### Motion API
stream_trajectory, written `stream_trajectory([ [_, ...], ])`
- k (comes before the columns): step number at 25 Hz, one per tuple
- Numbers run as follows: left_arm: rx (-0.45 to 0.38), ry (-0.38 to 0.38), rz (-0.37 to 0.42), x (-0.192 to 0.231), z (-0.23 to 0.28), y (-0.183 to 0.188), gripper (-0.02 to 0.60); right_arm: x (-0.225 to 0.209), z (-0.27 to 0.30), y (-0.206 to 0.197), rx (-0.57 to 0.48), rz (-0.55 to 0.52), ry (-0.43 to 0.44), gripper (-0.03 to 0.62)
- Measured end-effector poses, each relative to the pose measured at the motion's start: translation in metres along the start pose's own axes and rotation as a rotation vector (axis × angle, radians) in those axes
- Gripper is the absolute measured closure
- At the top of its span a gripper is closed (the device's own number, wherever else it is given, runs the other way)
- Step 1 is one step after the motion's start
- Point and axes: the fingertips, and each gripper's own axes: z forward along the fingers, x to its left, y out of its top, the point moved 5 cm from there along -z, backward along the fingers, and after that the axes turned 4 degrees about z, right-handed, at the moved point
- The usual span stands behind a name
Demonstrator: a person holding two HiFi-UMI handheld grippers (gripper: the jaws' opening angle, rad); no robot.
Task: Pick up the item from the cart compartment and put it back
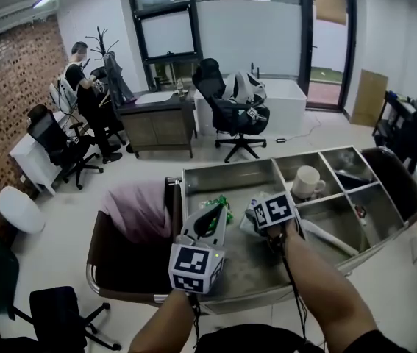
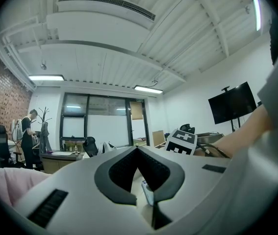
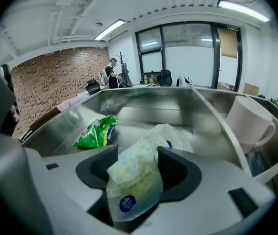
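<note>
Right now my right gripper points downward into the big compartment of the steel cart, and its jaws are clamped on a pale, crinkled tissue packet. The packet fills the gap from pad to pad, its blue round label sits low between the jaws, and its far end trails on toward the compartment floor. I cannot tell whether it rests on the floor or is lifted off it.

My left gripper is held level just beside the right one, above the cart's near edge. Its jaws are pressed together at the tips with nothing in them.

Further into the same compartment, to the left of the tissue packet and apart from it, lies a green snack bag. Past the divider on the right, a cream mug stands upright in the next compartment.

Left of the cart, a pink cloth is draped over a dark chair. Beyond that stand a black office chair and a desk. A person stands at the far left by the brick wall.
</note>
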Motion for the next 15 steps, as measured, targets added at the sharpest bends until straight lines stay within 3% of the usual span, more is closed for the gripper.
stream_trajectory([
  [6,0.01,0.001,-0.011,0.0012,-0.0015,-0.0031,0.581,-0.0027,0.0067,-0.0057,0.039,-0.031,-0.014,0.41],
  [9,0.012,0.0,-0.014,-0.0007,-0.0018,-0.0034,0.581,-0.0014,0.0077,-0.0064,0.049,-0.067,-0.016,0.494],
  [15,0.023,-0.001,-0.027,-0.0038,-0.0026,-0.0069,0.581,0.0004,0.0068,-0.0056,0.04,-0.07,0.007,0.554],
])
